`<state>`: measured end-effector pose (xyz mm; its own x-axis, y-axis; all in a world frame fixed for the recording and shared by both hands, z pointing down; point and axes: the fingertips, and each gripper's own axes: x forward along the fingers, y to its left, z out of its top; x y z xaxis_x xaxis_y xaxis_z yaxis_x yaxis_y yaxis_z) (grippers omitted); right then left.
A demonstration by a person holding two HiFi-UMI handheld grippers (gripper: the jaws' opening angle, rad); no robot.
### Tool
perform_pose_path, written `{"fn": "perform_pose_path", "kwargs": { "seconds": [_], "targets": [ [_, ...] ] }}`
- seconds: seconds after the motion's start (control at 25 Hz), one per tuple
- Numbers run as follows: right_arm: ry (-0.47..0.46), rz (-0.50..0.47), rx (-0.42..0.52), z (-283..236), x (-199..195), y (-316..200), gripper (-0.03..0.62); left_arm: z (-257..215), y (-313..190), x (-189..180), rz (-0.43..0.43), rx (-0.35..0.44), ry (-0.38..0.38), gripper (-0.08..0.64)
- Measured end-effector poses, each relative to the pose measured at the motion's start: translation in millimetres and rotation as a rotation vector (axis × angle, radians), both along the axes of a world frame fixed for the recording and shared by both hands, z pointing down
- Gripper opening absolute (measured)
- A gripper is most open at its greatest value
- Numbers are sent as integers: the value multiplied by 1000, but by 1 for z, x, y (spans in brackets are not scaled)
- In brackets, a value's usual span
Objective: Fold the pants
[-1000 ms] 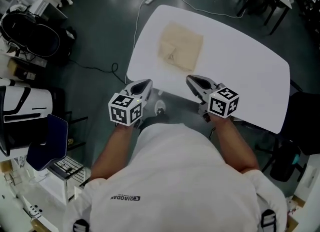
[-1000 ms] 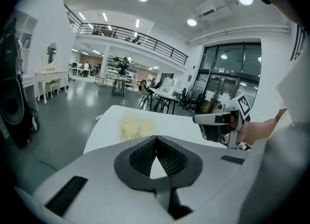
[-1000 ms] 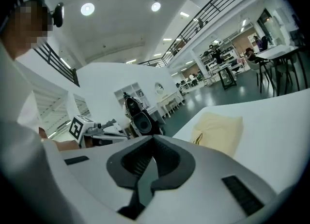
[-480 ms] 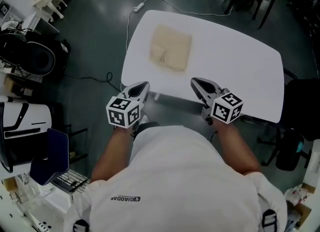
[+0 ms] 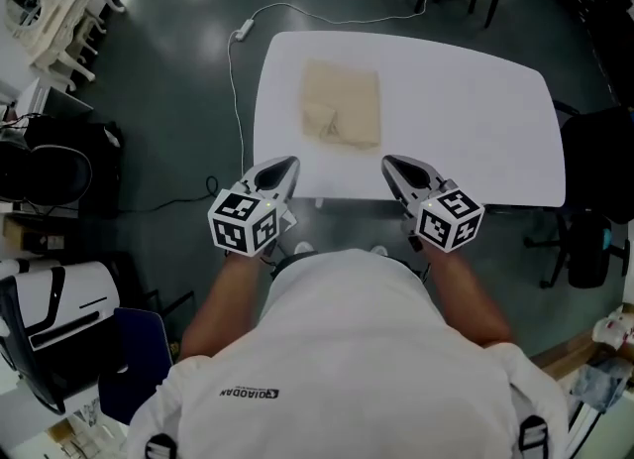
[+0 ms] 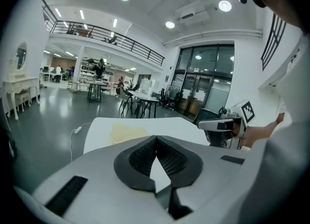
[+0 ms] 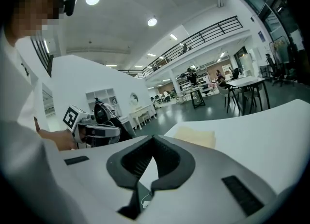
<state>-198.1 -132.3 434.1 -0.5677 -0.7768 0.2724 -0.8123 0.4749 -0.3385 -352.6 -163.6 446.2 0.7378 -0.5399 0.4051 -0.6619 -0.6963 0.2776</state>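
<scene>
we hold the left gripper (image 5: pixel 285 164) and the right gripper (image 5: pixel 393 163) side by side by the near edge of the white table (image 5: pixel 475 100), each with its jaws pressed together on nothing (the tips meet in both gripper views). the pants (image 5: pixel 342 117) lie folded into a tan rectangle on the table's left half, apart from both grippers.
</scene>
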Motion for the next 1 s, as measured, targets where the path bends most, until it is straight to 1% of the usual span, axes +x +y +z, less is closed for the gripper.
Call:
{"fn": "perform_pose_path", "kwargs": {
  "seconds": [0.16, 0.28, 0.44, 0.56, 0.76, 1.0],
  "targets": [
    [22, 99, -14, 4, -20, 0, 18, -1, -16, -20, 78, 9, 28, 28],
    [42, 166, -34, 8, -35, 9, 18, 4, -17, -32, 135, -2, 45, 28],
    [49, 231, -48, 10, -52, 24, 18, 10, -12, -42, 206, -18, 39, 28],
    [45, 250, -67, 17, -61, 34, 18, 14, -10, -47, 233, -25, 31, 28],
    [35, 256, -102, 29, -69, 38, 18, 17, -8, -44, 253, -29, 19, 28],
    [31, 260, -101, 33, -77, 34, 18, 19, -1, -39, 288, -22, 4, 28]
  ]
}}
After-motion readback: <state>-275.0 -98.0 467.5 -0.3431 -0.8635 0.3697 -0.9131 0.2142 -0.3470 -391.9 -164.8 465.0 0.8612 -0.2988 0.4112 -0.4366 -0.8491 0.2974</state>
